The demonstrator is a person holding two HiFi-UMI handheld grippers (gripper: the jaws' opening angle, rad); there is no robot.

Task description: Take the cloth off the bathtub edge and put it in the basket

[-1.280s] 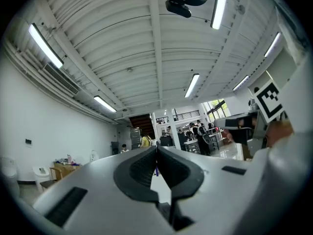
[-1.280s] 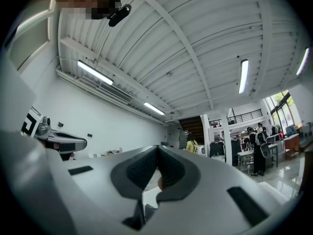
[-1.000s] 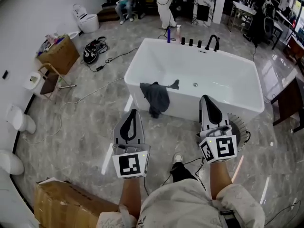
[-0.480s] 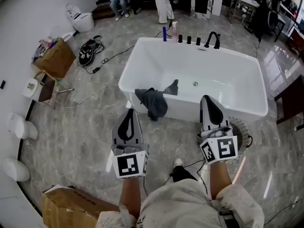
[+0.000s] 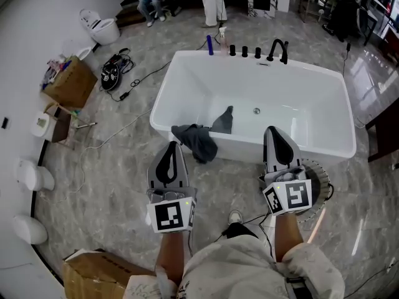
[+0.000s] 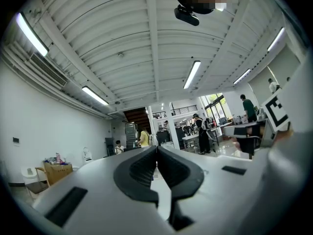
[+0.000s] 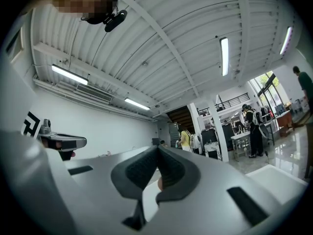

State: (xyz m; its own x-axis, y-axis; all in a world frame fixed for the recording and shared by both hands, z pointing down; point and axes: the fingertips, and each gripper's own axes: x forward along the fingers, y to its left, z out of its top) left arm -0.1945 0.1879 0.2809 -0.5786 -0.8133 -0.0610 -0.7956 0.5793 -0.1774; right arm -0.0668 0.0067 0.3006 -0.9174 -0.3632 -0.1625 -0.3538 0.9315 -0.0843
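**Desk:** What's on your screens?

**Operator:** The biggest thing I see is the white bathtub (image 5: 293, 104). It stands across the grey marbled floor (image 5: 112, 167) ahead of me, with black taps (image 5: 277, 50) on its far rim. A cardboard box (image 5: 103, 273) sits at the near left.

**Desk:** And the basket?

**Operator:** A round wire basket (image 5: 316, 170) stands on the floor at the right, just on the near side of the tub. My right gripper (image 5: 272, 131) partly covers it.

**Desk:** Where's the cloth?

**Operator:** The dark grey cloth (image 5: 198, 141) is draped over the tub's near edge, towards the left end. One tail lies inside the tub and the rest hangs down the outer wall.

**Desk:** And your grippers?

**Operator:** My left gripper (image 5: 173, 146) is near the cloth, on its near left side, and apart from it. In the left gripper view its fingers (image 6: 141, 169) are pressed together with nothing between them. The right gripper's fingers (image 7: 142, 168) are closed and empty as well.
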